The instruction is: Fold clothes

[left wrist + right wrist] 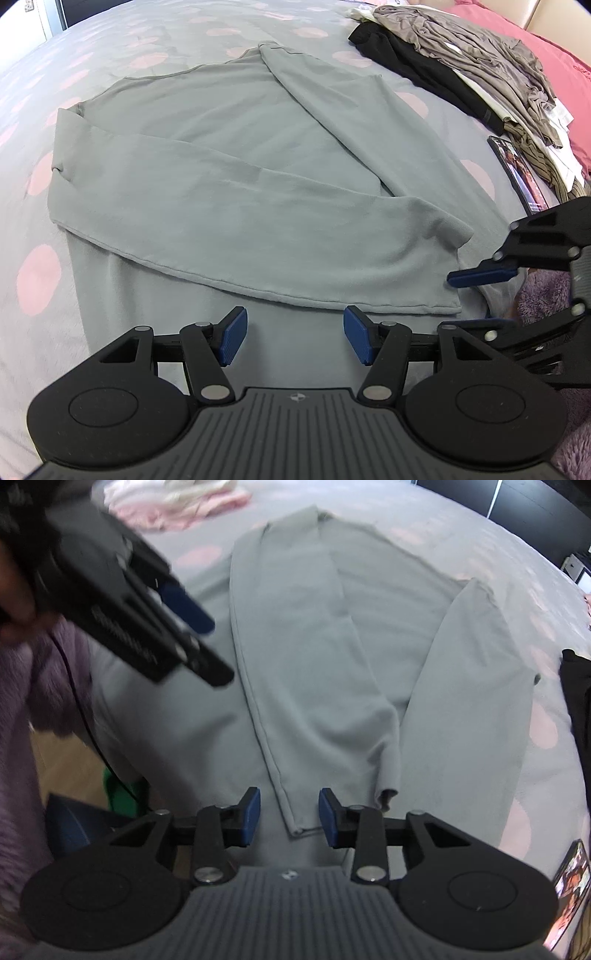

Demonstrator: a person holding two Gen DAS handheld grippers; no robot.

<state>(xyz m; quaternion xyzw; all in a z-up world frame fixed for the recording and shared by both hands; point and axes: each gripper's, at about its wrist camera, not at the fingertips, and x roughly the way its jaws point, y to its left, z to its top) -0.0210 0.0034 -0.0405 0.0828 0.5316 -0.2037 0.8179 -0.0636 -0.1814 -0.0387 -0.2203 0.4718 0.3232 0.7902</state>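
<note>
Lying flat on the bed [110, 48], sleeves crossed inward, grey top [221, 155] at 12 o'clock awaits halving. Left tool [291, 339] spread, empty; right tool [290, 818] spread astride hem corner, probably for regripping.

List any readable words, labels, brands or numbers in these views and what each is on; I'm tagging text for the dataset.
None can be read.
Pink pillow: embroidered marks at the picture's edge, too small and cut off.
Phone: screen is lit, contents too small.
Left hand-held gripper: small round emblem on its body, no letters.
Grey top: no print visible.
</note>
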